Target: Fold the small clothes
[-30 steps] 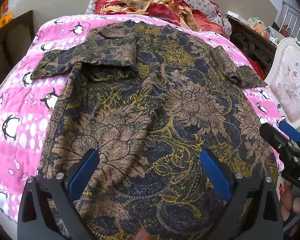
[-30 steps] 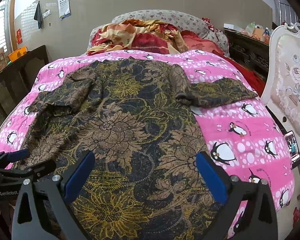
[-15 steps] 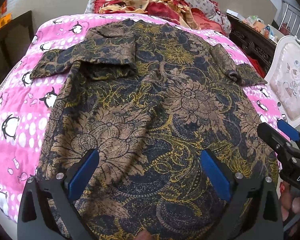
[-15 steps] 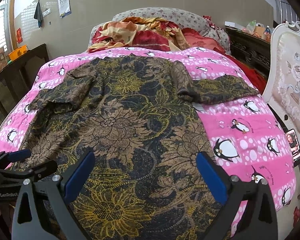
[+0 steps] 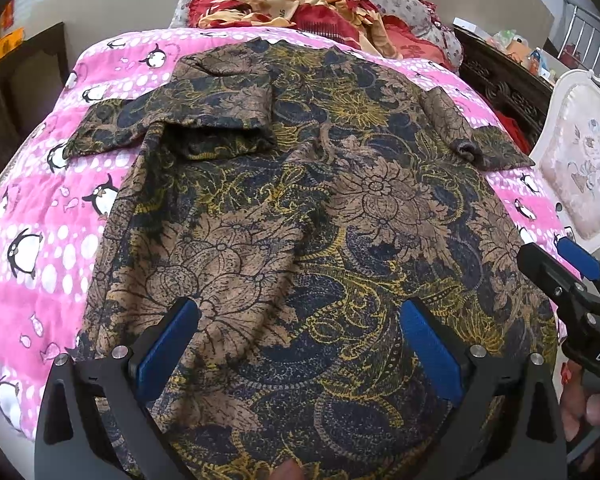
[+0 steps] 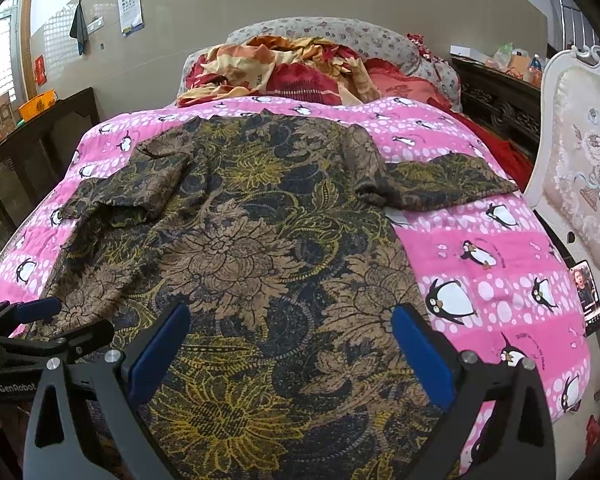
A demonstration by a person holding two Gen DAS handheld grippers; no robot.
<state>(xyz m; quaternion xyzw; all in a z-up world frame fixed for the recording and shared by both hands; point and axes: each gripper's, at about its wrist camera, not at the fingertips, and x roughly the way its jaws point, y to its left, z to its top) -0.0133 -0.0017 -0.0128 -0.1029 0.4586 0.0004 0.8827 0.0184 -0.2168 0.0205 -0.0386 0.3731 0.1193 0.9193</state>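
The left tongs (image 5: 298, 338) hover spread wide over the near edge of the bed (image 5: 40, 216), pinching nothing. A dark floral shirt (image 5: 300, 208) lies flat along the bed's middle, its left sleeve (image 5: 172, 120) folded inward and its right sleeve (image 6: 440, 184) stretched toward the right edge. The right tongs (image 6: 290, 338) are likewise spread, empty.

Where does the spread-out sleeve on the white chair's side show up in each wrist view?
Left wrist: the sleeve lies upper right, its cuff pointing at the chair.
Right wrist: the sleeve sits right of centre, flat on the pink quilt.
Shared landmark: the chair, at the right edge in both views.
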